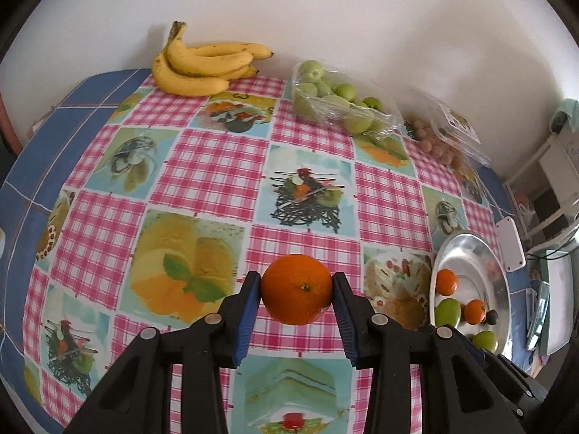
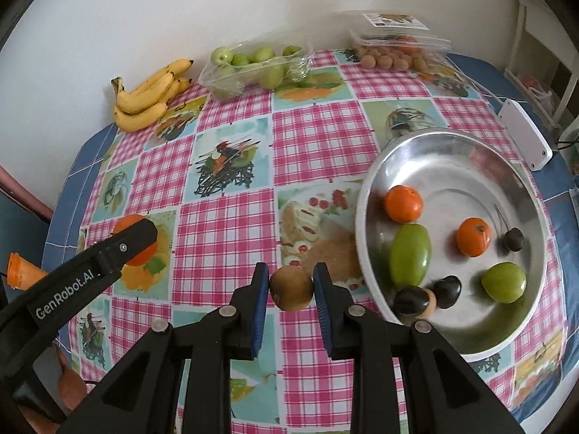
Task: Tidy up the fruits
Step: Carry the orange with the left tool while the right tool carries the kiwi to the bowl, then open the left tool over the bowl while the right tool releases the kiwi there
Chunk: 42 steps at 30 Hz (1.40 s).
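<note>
My left gripper (image 1: 296, 287) is shut on an orange tangerine (image 1: 296, 289), held above the checked tablecloth; the same tangerine (image 2: 126, 222) shows behind the left gripper's finger at the left of the right wrist view. My right gripper (image 2: 291, 289) is shut on a small brown round fruit (image 2: 291, 288), just left of the metal bowl (image 2: 448, 144). In the bowl lie two tangerines (image 2: 403, 203), two green fruits (image 2: 410, 255) and several dark small fruits (image 2: 447, 291). The bowl (image 1: 466, 246) sits at the right in the left wrist view.
Along the wall stand a bunch of bananas (image 1: 202, 63), a plastic tray of green fruits (image 1: 336, 96) and an open clear box of small brown fruits (image 2: 392, 59). A white device (image 2: 524, 133) lies beyond the bowl. Shelving stands at the far right.
</note>
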Each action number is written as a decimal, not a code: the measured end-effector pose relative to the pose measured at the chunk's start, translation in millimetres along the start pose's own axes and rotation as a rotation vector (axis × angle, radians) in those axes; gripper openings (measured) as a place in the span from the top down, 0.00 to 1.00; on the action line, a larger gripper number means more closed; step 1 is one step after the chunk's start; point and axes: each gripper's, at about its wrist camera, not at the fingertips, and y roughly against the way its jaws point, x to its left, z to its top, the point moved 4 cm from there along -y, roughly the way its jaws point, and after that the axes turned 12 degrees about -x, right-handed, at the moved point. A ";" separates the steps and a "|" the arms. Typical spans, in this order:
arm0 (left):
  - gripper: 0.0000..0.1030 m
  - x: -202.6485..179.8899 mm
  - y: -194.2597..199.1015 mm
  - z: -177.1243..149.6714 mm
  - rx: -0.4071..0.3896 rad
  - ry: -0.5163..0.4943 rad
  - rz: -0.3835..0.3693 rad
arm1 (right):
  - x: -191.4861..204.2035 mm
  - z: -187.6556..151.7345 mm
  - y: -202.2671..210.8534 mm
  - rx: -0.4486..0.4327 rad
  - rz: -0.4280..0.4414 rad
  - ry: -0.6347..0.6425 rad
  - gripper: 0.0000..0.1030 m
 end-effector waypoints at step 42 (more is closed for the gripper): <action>0.59 -160.7 -39.1 -60.5 0.130 -0.191 -0.236 | -167.4 -10.6 10.8 0.038 -0.175 -0.285 0.74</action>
